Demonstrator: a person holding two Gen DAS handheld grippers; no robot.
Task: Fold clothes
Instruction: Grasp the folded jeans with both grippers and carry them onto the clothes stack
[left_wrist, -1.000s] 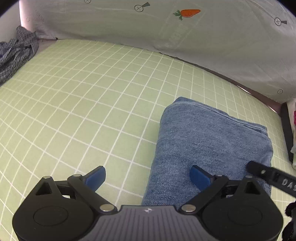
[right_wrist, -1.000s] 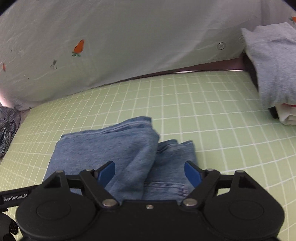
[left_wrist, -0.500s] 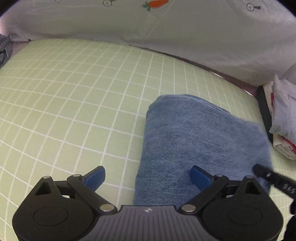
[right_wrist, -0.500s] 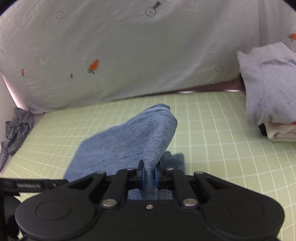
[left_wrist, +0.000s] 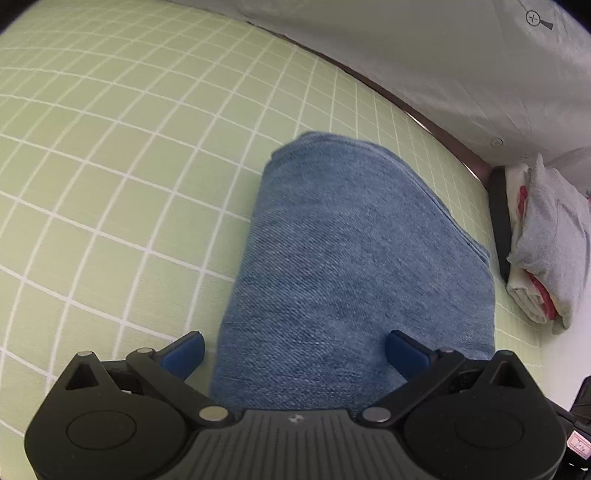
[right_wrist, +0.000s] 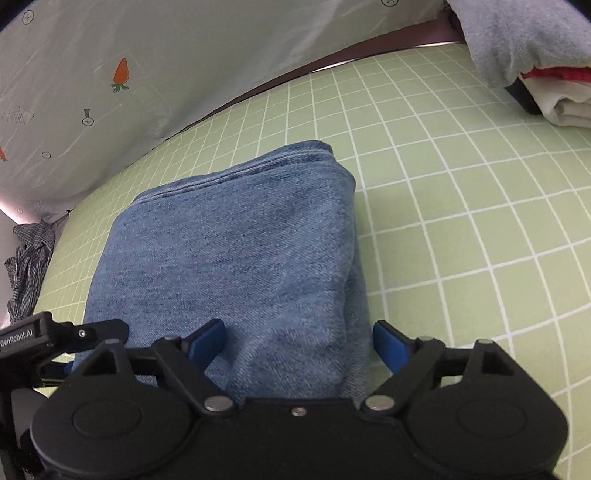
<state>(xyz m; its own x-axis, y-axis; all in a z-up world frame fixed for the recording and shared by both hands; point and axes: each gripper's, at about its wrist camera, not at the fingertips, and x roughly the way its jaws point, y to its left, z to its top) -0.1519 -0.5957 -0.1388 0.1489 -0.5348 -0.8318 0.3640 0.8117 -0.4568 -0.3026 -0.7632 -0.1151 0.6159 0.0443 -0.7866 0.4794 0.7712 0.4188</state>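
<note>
Green grid mat (left_wrist: 110, 147); folded jeans (left_wrist: 351, 258)

To the left of the folded jeans (left_wrist: 354, 266) my left gripper (left_wrist: 295, 350) has wide bare green grid sheet (left_wrist: 110, 166) to pass over, out to the far edge. On my right, a gap of sheet lies between the jeans and a stack of folded clothes (left_wrist: 543, 240). A white carrot-print cloth (right_wrist: 147, 74) walls off the far side. A crumpled checked garment (right_wrist: 27, 266) blocks the far left corner.

Bedroom: bedsheet (left_wrist: 110, 147), clothes pile (left_wrist: 546, 240)
</note>
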